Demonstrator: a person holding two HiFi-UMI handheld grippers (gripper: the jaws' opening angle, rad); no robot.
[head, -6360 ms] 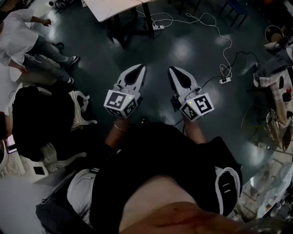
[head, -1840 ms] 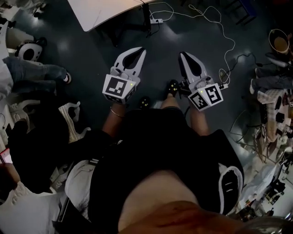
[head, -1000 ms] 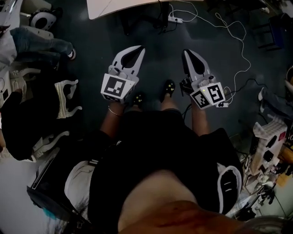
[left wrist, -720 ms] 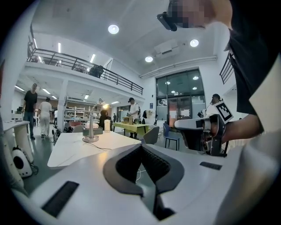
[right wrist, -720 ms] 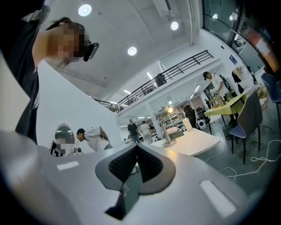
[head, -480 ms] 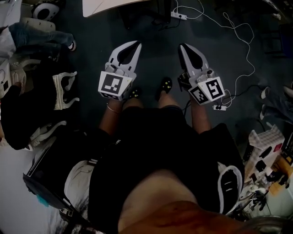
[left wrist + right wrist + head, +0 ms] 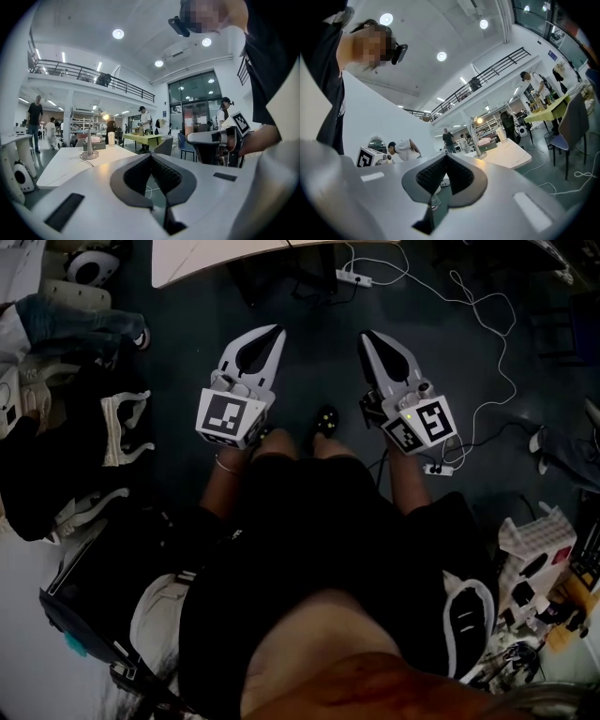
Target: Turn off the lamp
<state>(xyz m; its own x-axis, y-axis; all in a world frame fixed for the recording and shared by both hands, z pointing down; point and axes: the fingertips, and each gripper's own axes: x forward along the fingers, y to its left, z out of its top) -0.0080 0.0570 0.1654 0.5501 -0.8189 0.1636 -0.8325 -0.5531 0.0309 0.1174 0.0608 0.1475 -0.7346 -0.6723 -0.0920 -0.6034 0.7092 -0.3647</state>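
- An open workshop hall: a white surface (image 7: 56, 169) stands ahead.
- The lamp (image 7: 89, 146), apparently lit, stands there, well apart from both grippers.
- Left gripper (image 7: 151, 155) and right gripper (image 7: 445, 155): fingers together, empty.
- The slim stem probably tips easily, so press the switch lightly.

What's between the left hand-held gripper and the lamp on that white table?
Head view: bare dark floor up to the white table. Left gripper view: bare tabletop, only a thin cable lying before the lamp.

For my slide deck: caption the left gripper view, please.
Closed left tongs point toward the lit lamp on a white table.
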